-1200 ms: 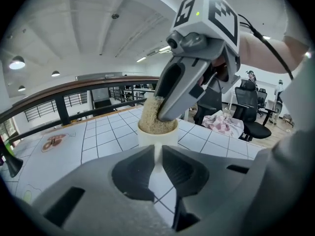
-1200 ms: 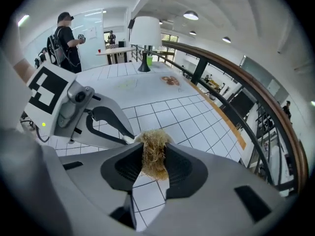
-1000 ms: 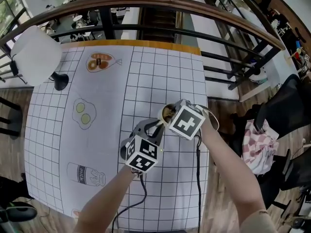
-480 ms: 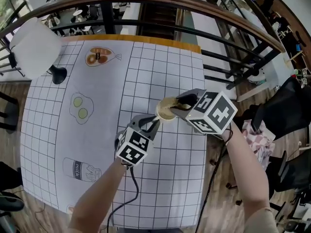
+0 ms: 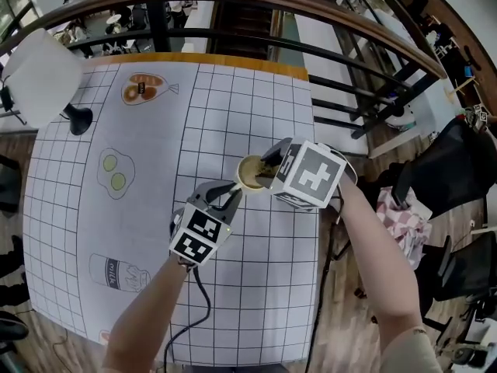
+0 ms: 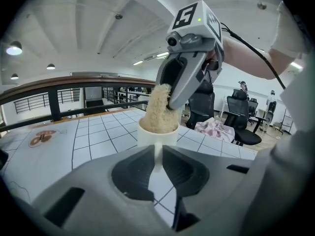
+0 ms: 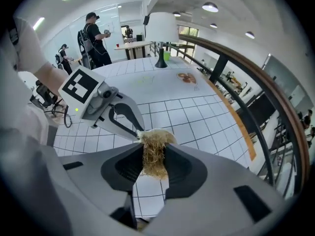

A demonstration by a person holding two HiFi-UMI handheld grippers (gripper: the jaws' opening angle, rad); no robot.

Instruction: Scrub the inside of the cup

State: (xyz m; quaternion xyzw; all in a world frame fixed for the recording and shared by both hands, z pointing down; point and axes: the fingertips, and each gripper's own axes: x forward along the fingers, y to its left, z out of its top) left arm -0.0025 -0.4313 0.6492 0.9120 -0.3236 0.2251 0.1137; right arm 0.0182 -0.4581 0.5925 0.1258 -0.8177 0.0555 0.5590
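Note:
A white cup (image 5: 250,172) stands on the gridded table mat (image 5: 155,154). My left gripper (image 5: 226,193) is shut on the cup's handle (image 6: 157,157) from the near left. In the left gripper view the cup (image 6: 157,134) sits just beyond my left gripper (image 6: 157,154). My right gripper (image 5: 269,169) comes in from the right, shut on a straw-coloured fibre scrubber (image 7: 153,154). The scrubber (image 6: 160,109) is pushed down into the cup's mouth and fills it. In the right gripper view my right gripper (image 7: 153,155) and the scrubber hide most of the cup.
A white lamp (image 5: 40,76) on a black base (image 5: 78,120) stands at the table's far left corner. A curved wooden railing (image 5: 326,14) runs behind the table. The table's right edge (image 5: 320,231) lies close to my right arm, with a chair and checked cloth (image 5: 404,212) beyond.
My right gripper has swung out to the right and back over the cup, with the scrubber staying in the cup's mouth. The left gripper has kept its hold on the handle.

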